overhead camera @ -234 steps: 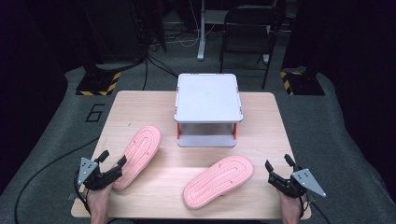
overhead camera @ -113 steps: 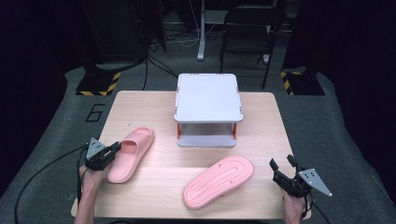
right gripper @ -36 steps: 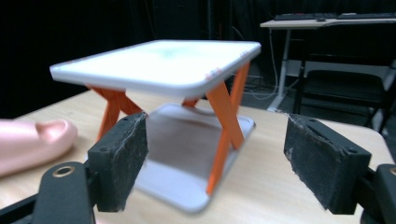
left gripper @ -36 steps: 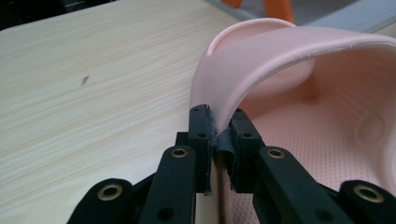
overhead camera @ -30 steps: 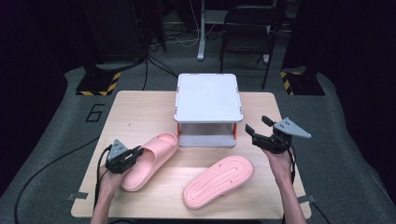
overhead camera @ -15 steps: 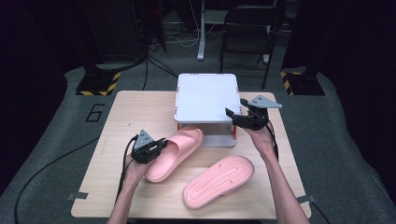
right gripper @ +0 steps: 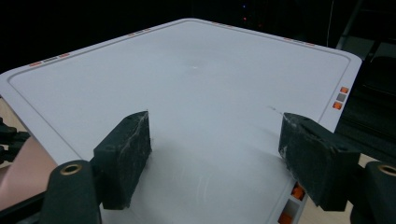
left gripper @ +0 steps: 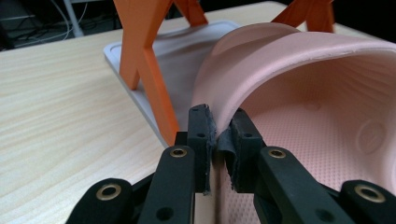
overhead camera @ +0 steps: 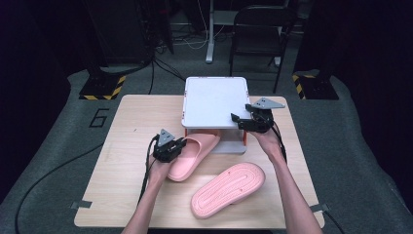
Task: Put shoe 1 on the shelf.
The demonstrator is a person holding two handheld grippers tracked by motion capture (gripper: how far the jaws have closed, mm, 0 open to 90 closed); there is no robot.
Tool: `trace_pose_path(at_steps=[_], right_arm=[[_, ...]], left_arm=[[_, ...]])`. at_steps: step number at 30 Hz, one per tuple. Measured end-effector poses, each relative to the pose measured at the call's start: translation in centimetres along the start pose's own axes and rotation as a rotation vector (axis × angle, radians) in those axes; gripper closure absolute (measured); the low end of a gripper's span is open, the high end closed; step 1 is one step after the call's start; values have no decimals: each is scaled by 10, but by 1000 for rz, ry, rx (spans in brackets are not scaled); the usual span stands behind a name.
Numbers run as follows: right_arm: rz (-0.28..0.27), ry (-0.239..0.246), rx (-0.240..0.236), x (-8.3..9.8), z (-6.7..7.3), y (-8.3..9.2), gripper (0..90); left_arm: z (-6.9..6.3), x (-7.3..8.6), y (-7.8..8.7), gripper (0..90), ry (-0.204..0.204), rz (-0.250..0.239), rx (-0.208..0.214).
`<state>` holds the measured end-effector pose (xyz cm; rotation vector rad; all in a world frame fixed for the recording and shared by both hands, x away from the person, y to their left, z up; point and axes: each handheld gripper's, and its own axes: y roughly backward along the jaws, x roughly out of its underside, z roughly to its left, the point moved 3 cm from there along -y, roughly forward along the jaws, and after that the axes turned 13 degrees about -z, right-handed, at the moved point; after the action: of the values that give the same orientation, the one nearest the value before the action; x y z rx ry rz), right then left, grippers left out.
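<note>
Halfway, one slipper was going under the rack while the other waited on the table.

The left gripper (overhead camera: pixel 181 145) was clenched on the side wall of the pink slipper (overhead camera: pixel 195 155), whose toe already lay on the lower tray (left gripper: pixel 140 98) beside an orange leg (left gripper: pixel 144 60). The right gripper (overhead camera: pixel 242 121) hovered released over the near right corner of the white shelf (overhead camera: pixel 214 100), gripping nothing. The second slipper (overhead camera: pixel 229 189) lay sole-up near the table's (overhead camera: pixel 117 161) front edge, untouched. Room between the legs looked tight; the tabletop to the left stayed open.
</note>
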<state>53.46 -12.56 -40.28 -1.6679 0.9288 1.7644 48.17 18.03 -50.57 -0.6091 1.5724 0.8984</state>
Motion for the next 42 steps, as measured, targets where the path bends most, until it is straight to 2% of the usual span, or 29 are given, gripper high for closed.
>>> trace_pose_path(at_steps=[2, 4, 5, 7, 8, 10, 11, 12, 14, 16, 18, 19, 21, 23, 26, 29, 30, 32, 34, 35, 37, 38, 39, 40, 42], right_arm=[[3, 1, -6, 1, -2, 0, 248], [3, -10, -7, 1, -2, 0, 247], [5, -7, 0, 1, -2, 1, 247], [7, 7, -2, 0, -2, 1, 247], [2, 9, 0, 0, -1, 0, 247], [3, 6, 1, 0, -1, 0, 247], [5, 5, 0, 0, -2, 0, 247], [5, 1, 5, 0, -2, 0, 247], [7, 4, 5, 0, -1, 1, 247], [9, 5, 13, 0, -1, 1, 247], [12, 15, 14, -1, 0, 1, 247], [13, 15, 14, -1, 0, 1, 247], [13, 15, 15, -1, 0, 1, 246], [12, 15, 14, -1, 0, 1, 247], [15, 5, 15, 0, 0, 1, 246], [15, 10, 11, -1, 0, 1, 246], [15, 10, 12, -1, 0, 1, 246], [12, 5, 13, 0, 0, 1, 245], [10, 3, 10, 0, 0, 2, 244], [15, 6, 7, 0, 0, 2, 244], [15, 3, 9, 0, 0, 2, 244], [15, 5, 8, 0, -1, 2, 244], [14, 2, 7, 0, -1, 2, 244], [14, -3, 8, 0, -1, 2, 244], [15, -6, 9, 0, -1, 2, 244]], left_arm=[[-1, 3, -5, 811, -1, 9, -19], [-1, 4, -10, 809, 14, -1, -45], [-1, 4, -11, 807, 22, 8, -47], [-1, 5, -16, 799, 39, -3, -71], [-1, 6, -19, 790, 61, -3, -67], [-3, 6, -22, 744, 67, 13, -45], [-5, 4, -23, 695, 56, -23, -41], [-6, 2, -24, 662, 54, -29, -29], [-8, -2, -26, 628, 26, -26, -6], [-9, -5, -29, 653, -22, -7, -18], [-9, -5, -30, 695, -39, -7, -29], [-9, -5, -31, 714, -43, -18, -51], [-8, -4, -31, 740, -11, -27, -71], [-7, -5, -33, 740, 30, -57, -103], [-7, -6, -34, 717, 53, -75, -134], [-6, -6, -36, 714, 106, -78, -122], [-5, -6, -36, 683, 115, -85, -119], [-5, -7, -33, 610, 117, -78, -107], [-5, -8, -26, 562, 111, -81, -60], [-6, -9, -20, 543, 111, -98, -22], [-9, -9, -10, 493, 89, -102, 54], [-13, -9, -5, 464, 66, -110, 91], [-16, -8, 1, 440, 28, -100, 134], [-20, -7, 6, 413, 8, -93, 175], [-30, -2, 15, 356, -7, -71, 255]])
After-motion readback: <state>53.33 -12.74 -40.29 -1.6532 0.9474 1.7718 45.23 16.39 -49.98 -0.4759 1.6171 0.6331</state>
